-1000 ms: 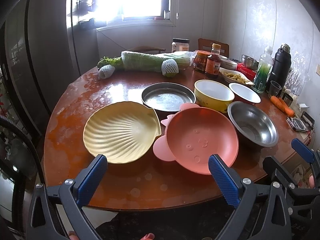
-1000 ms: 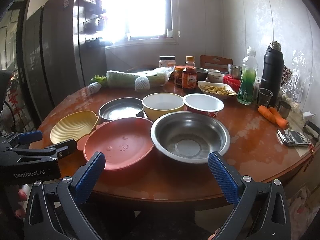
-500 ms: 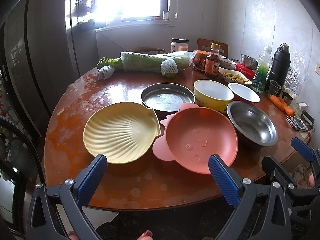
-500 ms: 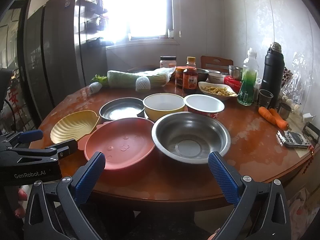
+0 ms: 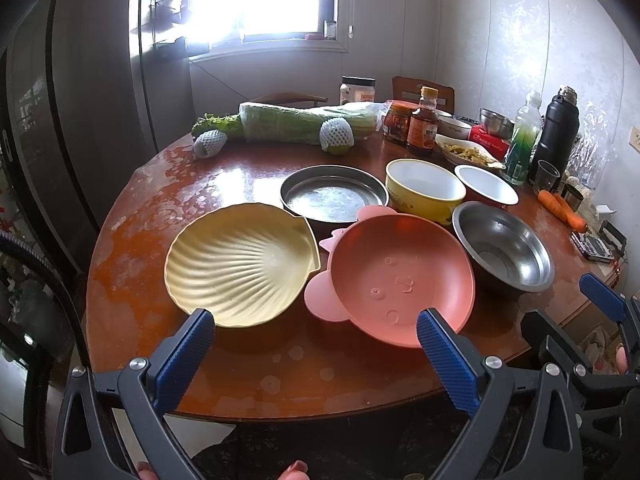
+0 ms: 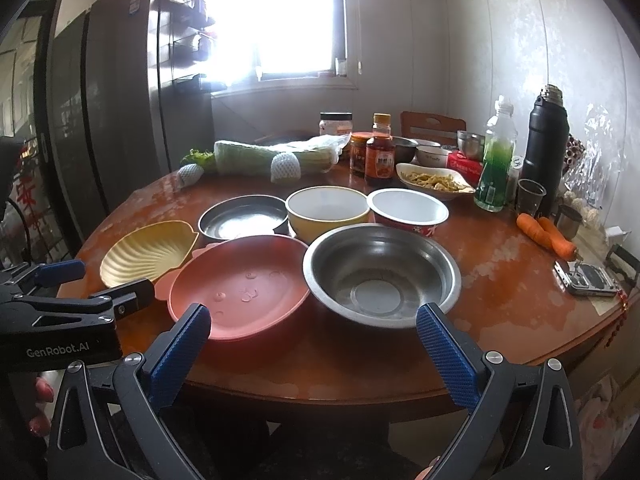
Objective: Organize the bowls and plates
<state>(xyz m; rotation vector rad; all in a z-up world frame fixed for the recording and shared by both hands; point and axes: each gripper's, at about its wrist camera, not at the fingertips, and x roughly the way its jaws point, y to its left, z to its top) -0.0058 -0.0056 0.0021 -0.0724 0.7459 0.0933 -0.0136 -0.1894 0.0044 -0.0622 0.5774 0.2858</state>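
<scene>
On the round wooden table [image 5: 132, 216] lie a yellow shell-shaped plate [image 5: 240, 264], a pink plate with ears [image 5: 400, 276], a steel bowl [image 5: 504, 248], a flat steel plate [image 5: 332, 196], a yellow bowl [image 5: 424, 188] and a white-lined red bowl [image 5: 486, 190]. My left gripper [image 5: 316, 334] is open and empty, near the front edge between the shell plate and the pink plate. My right gripper [image 6: 312, 332] is open and empty, in front of the pink plate [image 6: 240, 284] and the steel bowl [image 6: 380, 272].
At the back stand wrapped cabbage [image 5: 304, 124], jars and a sauce bottle [image 5: 422, 128], a dish of food [image 5: 468, 152], a green bottle [image 5: 524, 136], a black flask [image 5: 558, 132]. Carrots [image 6: 546, 234] and a small scale [image 6: 586, 278] lie at the right edge. A fridge [image 5: 80, 92] stands left.
Both grippers have crept slightly forward toward the table. They stay open and empty. The dishes have not moved.
</scene>
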